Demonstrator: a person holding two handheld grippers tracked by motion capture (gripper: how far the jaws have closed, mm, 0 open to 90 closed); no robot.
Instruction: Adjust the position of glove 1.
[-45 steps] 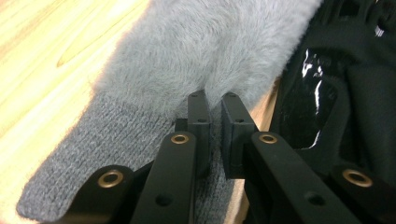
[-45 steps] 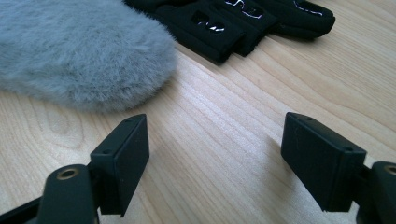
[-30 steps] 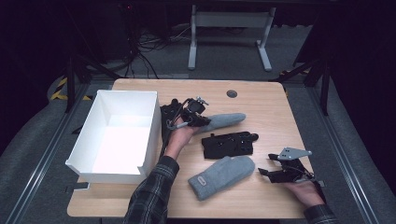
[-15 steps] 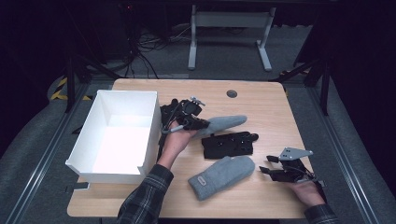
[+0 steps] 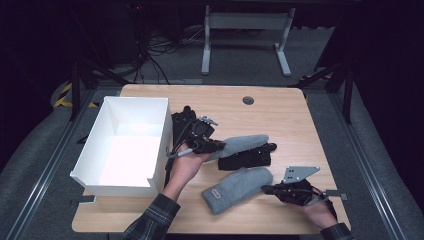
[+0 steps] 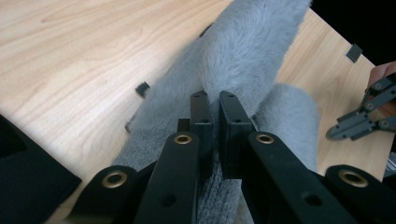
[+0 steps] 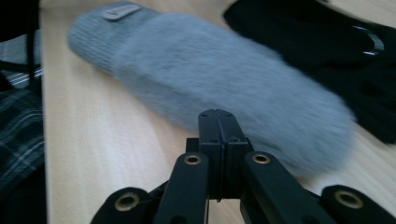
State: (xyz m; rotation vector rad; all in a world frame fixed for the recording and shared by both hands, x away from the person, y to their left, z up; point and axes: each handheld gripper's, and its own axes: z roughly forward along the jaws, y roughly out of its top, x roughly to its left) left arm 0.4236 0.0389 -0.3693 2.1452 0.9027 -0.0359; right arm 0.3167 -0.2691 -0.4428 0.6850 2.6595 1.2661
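Observation:
My left gripper [image 5: 218, 146] is shut on the cuff end of a grey fuzzy mitten [image 5: 243, 143] and holds it just above the table, beside the white box. In the left gripper view the jaws [image 6: 212, 112] pinch that mitten [image 6: 243, 51]. A second grey mitten [image 5: 237, 189] lies flat near the front edge. My right gripper [image 5: 266, 189] points left at this mitten's rounded tip. Its jaws [image 7: 218, 119] have just been closing and now stand together against the edge of the mitten [image 7: 210, 65]. Whether any fabric is caught between them I cannot tell.
A white open box [image 5: 116, 177] stands at the table's left. Black gloves [image 5: 247, 159] lie between the two mittens, under the lifted one. A round grommet [image 5: 248, 100] sits near the back edge of the wooden table [image 5: 280, 115].
My left gripper has carried its mitten a little left and up. My right gripper has moved left to the lying mitten's tip, and its jaws have gone from open to shut.

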